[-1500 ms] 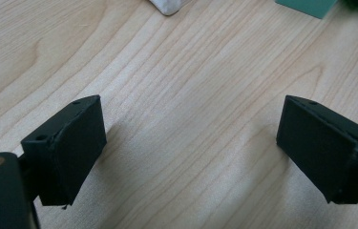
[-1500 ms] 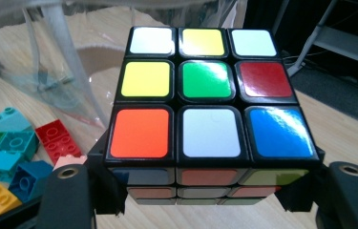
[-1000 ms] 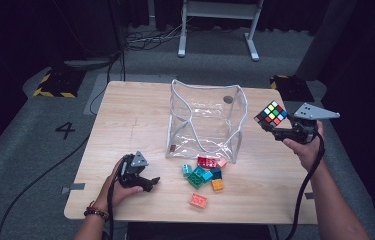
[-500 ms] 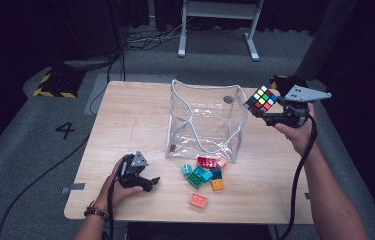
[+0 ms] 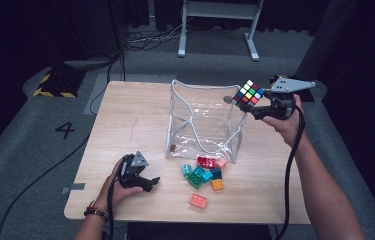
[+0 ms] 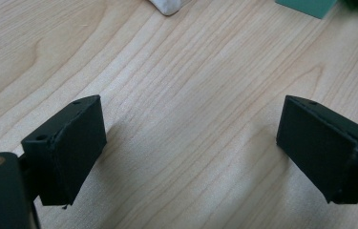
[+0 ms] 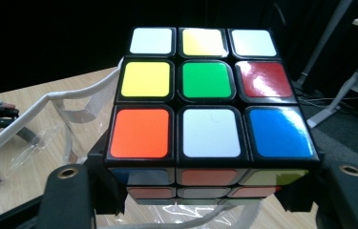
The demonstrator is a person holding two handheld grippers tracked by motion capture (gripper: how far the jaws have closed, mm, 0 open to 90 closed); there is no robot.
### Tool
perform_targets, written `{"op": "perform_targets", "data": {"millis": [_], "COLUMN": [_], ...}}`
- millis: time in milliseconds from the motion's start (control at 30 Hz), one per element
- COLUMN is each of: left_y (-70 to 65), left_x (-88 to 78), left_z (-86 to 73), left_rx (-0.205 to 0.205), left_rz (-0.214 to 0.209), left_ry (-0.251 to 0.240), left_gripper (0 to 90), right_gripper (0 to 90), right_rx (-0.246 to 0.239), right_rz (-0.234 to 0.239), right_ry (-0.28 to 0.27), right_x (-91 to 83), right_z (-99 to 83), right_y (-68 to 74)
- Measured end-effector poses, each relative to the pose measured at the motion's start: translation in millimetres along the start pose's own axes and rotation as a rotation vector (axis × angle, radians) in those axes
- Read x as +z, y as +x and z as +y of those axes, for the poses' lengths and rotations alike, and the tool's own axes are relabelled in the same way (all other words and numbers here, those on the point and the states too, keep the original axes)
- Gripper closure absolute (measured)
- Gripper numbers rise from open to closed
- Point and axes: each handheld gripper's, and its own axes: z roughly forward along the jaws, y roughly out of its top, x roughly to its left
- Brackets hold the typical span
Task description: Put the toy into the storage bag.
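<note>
Right gripper point(image 5: 254, 101), at the upper right of the high view, clamps the Rubik's cube point(image 5: 248, 93) between its jaws, holding it raised above the right rim of the clear plastic bag point(image 5: 202, 125).

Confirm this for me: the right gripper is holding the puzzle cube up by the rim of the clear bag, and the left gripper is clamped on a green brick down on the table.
Not quite. The left gripper holds nothing: the left gripper view shows its jaws apart over bare table. The rest is right: in the high view the right gripper holds the puzzle cube up by the rim of the clear bag.
</note>
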Motion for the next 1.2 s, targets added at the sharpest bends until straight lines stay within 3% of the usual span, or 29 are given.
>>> {"op": "perform_targets", "data": {"millis": [233, 833, 967, 1200], "left_y": [-0.1, -0.2, 0.1, 0.0], "left_x": [-0.2, -0.1, -0.1, 0.0], "left_z": [0.0, 0.0, 0.0, 0.0], "left_rx": [0.000, 0.000, 0.003, 0.000], "left_rz": [0.001, 0.002, 0.002, -0.006], "left_ry": [0.001, 0.000, 0.002, 0.002], "left_gripper": [9.8, 9.8, 9.8, 9.8], "right_gripper": [34.0, 34.0, 33.9, 34.0], "right_rx": [-0.026, -0.097, -0.121, -0.189], "right_rz": [0.026, 0.128, 0.153, 0.184], "right_ry": [0.030, 0.178, 0.236, 0.418], "right_x": [11.9, 60.9, 70.3, 84.2], "right_z": [8.5, 17.0, 18.4, 17.4], "right_y": [3.5, 9.8, 12.6, 14.7]}}
